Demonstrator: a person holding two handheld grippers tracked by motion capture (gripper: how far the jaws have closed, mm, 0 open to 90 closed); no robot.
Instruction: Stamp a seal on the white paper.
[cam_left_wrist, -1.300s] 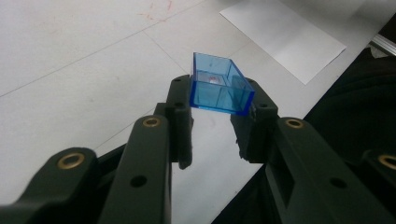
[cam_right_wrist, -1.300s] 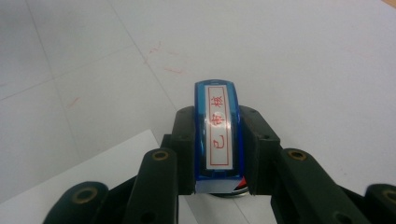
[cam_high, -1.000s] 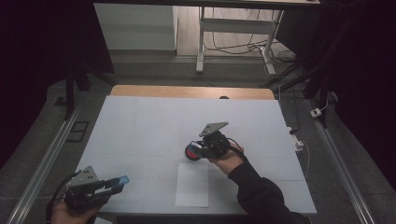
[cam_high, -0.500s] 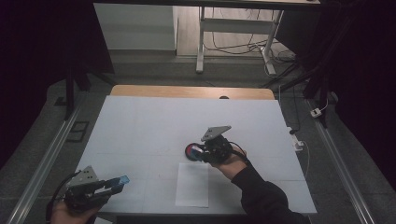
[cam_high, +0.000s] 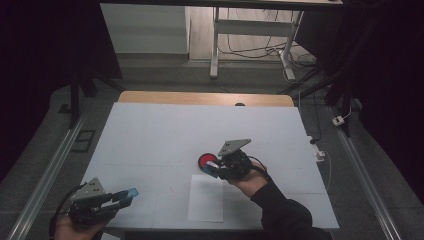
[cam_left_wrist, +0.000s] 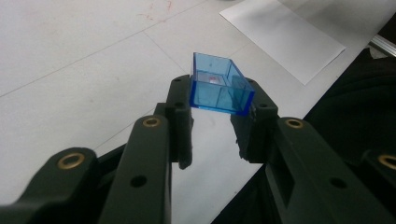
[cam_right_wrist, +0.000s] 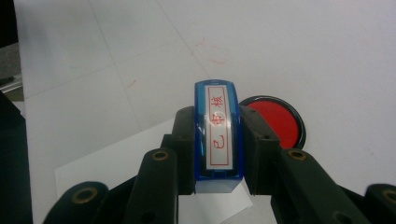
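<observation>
A: Where is the stamp (cam_right_wrist: 217, 140)?
B: Clamped in the right gripper (cam_high: 216, 167), long axis along the jaws, just beside the red ink pad (cam_high: 206, 160) and above the paper sheet (cam_high: 206, 204).
A: And the left gripper (cam_high: 126, 196)?
B: It grips the blue cap (cam_left_wrist: 218, 85), well apart at the table's near-left corner.

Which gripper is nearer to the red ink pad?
Right. The right gripper hangs just beside the red ink pad, while the left gripper is far away at the table's near-left corner.
</observation>
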